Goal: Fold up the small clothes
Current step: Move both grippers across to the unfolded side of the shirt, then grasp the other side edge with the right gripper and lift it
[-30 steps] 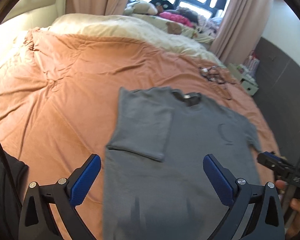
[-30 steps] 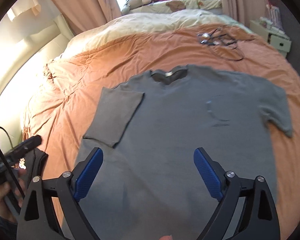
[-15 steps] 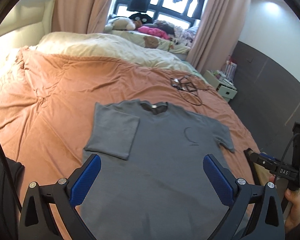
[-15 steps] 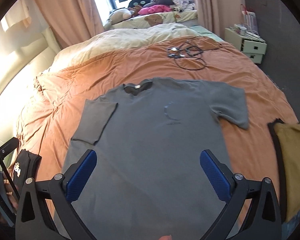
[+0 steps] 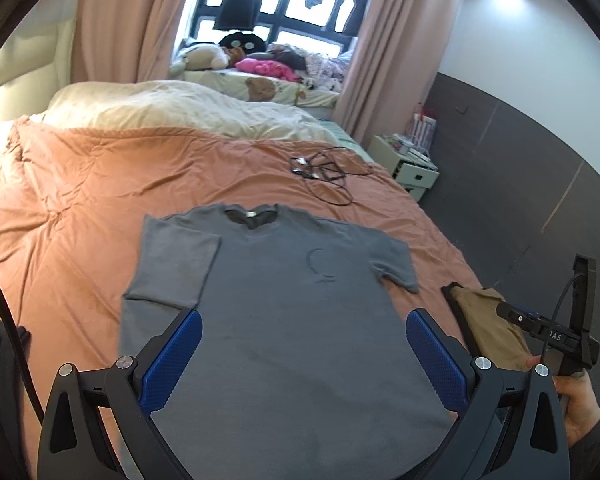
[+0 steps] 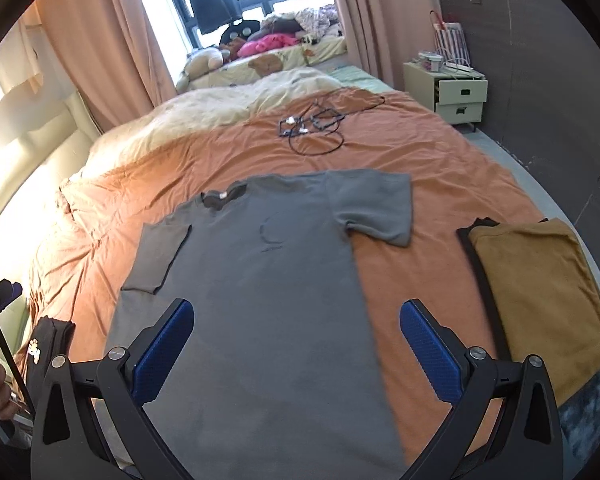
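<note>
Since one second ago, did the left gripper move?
Yes. The left gripper pulled back and up: the shirt and bed look farther away.

Bed (image 5: 80,184) with orange cover, cream duvet (image 5: 172,108) bunched at far end. On the cover: grey T-shirt (image 5: 284,320) spread flat, one sleeve folded inward; black cables (image 5: 328,172) beyond the collar; folded mustard garment (image 6: 540,292) at the near right edge — apart from the shirt.
</note>
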Tool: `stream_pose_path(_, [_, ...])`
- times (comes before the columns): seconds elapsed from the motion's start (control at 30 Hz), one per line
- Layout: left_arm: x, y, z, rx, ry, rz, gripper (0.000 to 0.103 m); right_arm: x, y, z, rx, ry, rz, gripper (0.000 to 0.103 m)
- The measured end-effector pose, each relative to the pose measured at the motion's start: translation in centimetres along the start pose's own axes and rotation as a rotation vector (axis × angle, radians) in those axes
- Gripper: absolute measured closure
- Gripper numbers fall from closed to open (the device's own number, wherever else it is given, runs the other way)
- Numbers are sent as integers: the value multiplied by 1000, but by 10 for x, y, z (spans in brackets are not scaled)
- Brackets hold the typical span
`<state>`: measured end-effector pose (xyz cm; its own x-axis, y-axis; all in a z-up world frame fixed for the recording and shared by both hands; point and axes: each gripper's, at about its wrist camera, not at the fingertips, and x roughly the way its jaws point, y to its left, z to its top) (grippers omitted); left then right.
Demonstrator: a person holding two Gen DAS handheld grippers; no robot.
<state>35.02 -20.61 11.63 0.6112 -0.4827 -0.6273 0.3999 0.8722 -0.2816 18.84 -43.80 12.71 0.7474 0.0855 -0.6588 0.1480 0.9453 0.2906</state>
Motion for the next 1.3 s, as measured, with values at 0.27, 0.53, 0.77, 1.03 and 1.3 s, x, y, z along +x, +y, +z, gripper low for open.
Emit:
stream_pose_path(0.27, [24, -47, 14, 21, 21, -44, 1, -11, -26, 3, -36, -46, -35, 0])
stream_pose_path(0.53, [62, -84, 27, 85, 33, -62, 1, 35, -60, 15, 29, -2, 3, 0])
stream_pose_path(0.77, [125, -95, 41, 106, 66, -103, 2, 88, -86, 39, 101, 42, -11, 0])
stream_pose_path(1.03, [205, -96, 50, 110, 132, -136, 15, 157, -121, 63, 211, 97, -3, 6])
stream_pose_path(1.3, [290, -95, 44, 127, 219, -164, 42, 234, -155, 73, 275, 153, 34, 43])
